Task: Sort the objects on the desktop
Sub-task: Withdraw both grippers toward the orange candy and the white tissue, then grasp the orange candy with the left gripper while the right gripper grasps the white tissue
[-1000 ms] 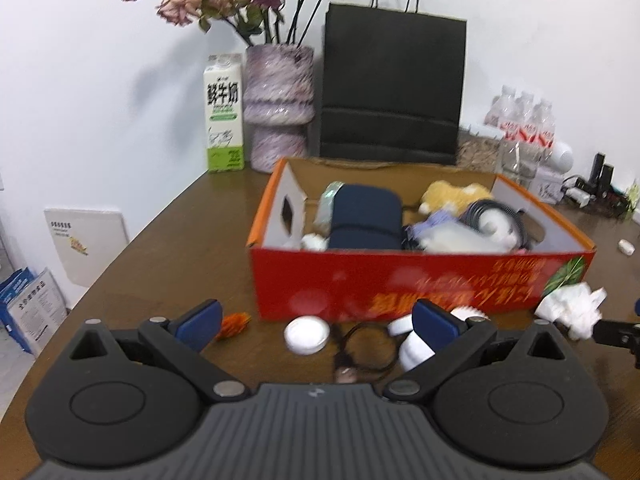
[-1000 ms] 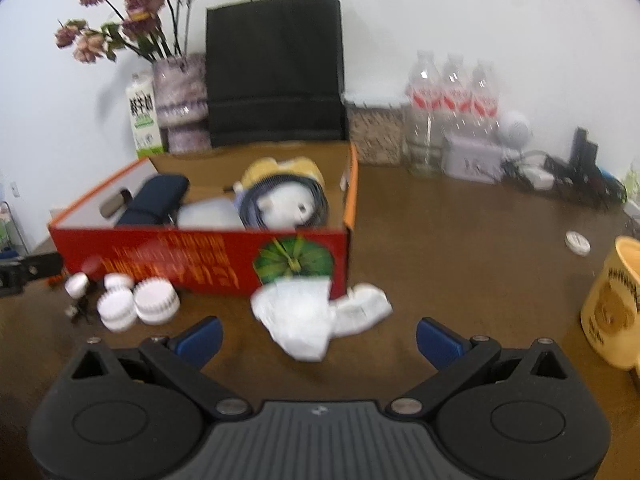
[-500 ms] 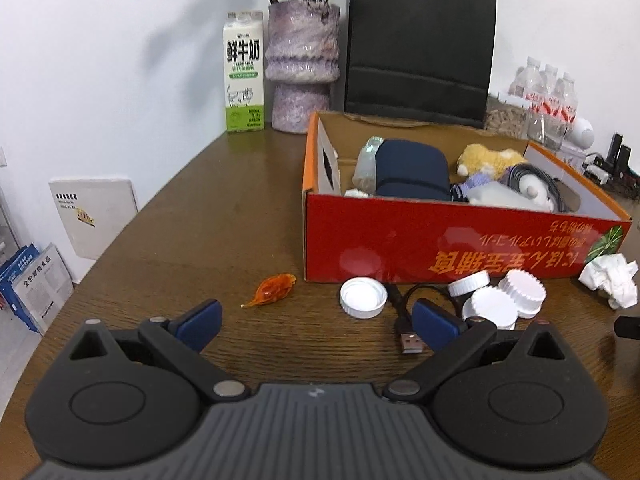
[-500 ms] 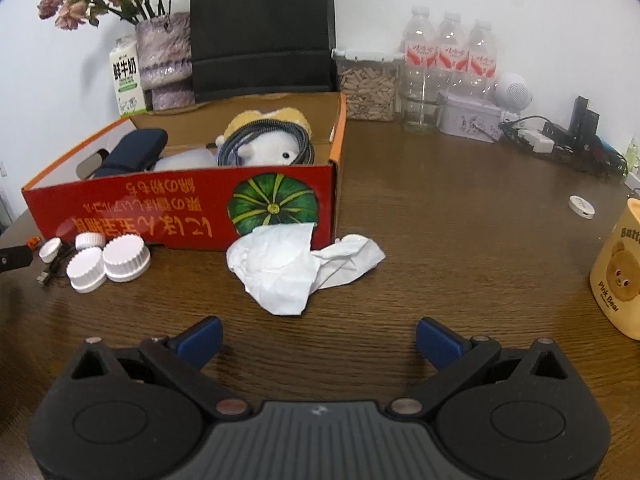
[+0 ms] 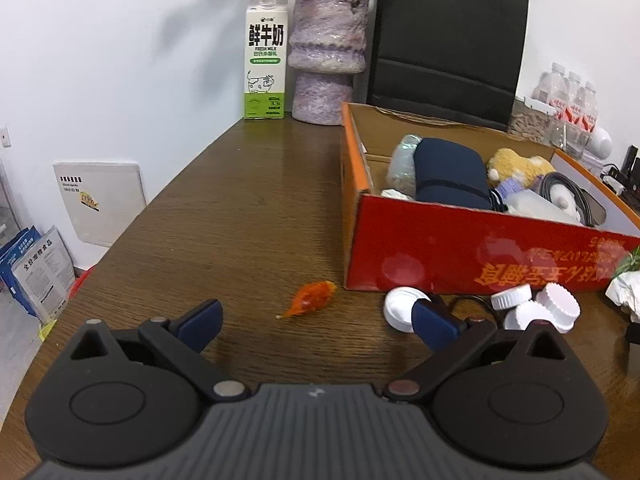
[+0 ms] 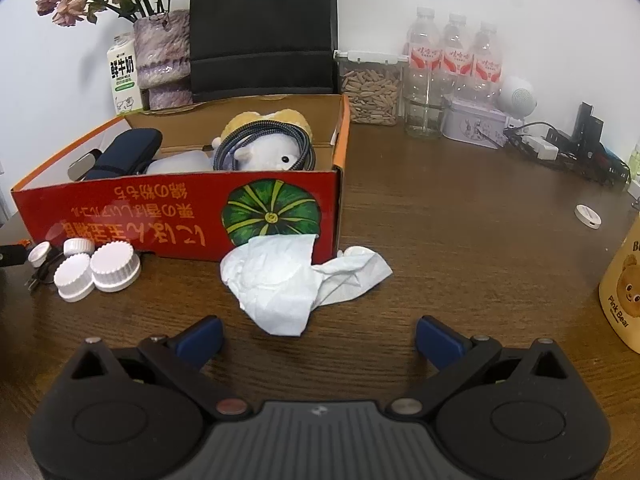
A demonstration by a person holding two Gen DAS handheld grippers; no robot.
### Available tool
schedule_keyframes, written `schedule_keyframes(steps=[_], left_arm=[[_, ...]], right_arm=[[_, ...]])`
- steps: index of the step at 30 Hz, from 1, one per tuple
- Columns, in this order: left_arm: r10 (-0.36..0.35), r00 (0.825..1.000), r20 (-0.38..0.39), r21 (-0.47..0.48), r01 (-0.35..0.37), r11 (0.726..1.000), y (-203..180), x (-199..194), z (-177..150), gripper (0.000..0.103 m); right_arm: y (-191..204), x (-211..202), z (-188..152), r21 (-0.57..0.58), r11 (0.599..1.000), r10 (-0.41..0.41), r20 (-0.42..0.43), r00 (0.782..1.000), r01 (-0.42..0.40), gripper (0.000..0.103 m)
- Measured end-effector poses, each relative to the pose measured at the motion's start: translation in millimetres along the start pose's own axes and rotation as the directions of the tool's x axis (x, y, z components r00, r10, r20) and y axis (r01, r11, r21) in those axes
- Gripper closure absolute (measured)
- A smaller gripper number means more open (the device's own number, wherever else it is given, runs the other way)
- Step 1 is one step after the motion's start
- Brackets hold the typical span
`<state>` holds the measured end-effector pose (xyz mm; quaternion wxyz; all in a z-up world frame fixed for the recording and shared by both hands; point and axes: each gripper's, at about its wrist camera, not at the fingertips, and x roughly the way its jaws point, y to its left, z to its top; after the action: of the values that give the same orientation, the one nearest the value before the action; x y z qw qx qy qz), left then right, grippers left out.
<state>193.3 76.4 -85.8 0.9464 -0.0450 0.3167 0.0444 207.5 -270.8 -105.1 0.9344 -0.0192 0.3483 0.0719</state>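
A red cardboard box (image 5: 480, 248) (image 6: 160, 220) holds a navy pouch (image 5: 450, 176), a plush toy (image 6: 260, 152) and a coiled cable. In front of it lie an orange wrapper (image 5: 311, 298), several white caps (image 5: 536, 310) (image 6: 96, 270), a black cable and a crumpled white tissue (image 6: 292, 280). My left gripper (image 5: 316, 320) is open, just short of the wrapper, which lies between its fingertips' line. My right gripper (image 6: 318, 338) is open with the tissue just ahead of it.
At the back stand a milk carton (image 5: 266, 58), a purple vase (image 5: 328, 56), a black paper bag (image 5: 448, 40), water bottles (image 6: 452, 68) and a jar of seeds (image 6: 370, 88). A yellow mug (image 6: 624, 288) sits at right. The table's left edge (image 5: 120, 240) drops off.
Both grippers have moved lower and closer to the table. The left view has swung left, bringing the orange wrapper between its fingers; the tissue has come nearer the right gripper.
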Motion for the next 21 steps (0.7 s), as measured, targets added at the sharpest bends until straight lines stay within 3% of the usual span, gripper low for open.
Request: schedule_keyframes(steps=[3, 14, 17, 19, 21], left_arm=[[-0.003, 1.000, -0.001, -0.007, 0.003, 1.000, 6, 2, 2, 0.005], [-0.013, 1.000, -0.006, 0.020, 0.013, 1.000, 11, 11, 6, 0.042], [0.000, 1.000, -0.002, 0.040, 0.000, 0.999, 8, 10, 6, 0.059], [0.007, 1.000, 0.001, 0.045, -0.007, 0.999, 7, 10, 6, 0.075], [-0.002, 1.000, 0.001, 0.042, 0.002, 0.999, 8, 9, 5, 0.083]], right_arm=[[0, 2, 1, 0.000, 1.000, 0.000, 0.005, 1.000, 0.000, 0.000], [5, 9, 6, 0.017, 1.000, -0.019, 0.014, 1.000, 0.019, 0.000], [6, 10, 7, 0.022, 0.999, -0.024, 0.014, 1.000, 0.024, 0.000], [7, 11, 8, 0.024, 0.999, -0.023, 0.016, 1.000, 0.022, 0.000], [7, 8, 7, 0.023, 1.000, -0.021, 0.033, 0.999, 0.021, 0.012]])
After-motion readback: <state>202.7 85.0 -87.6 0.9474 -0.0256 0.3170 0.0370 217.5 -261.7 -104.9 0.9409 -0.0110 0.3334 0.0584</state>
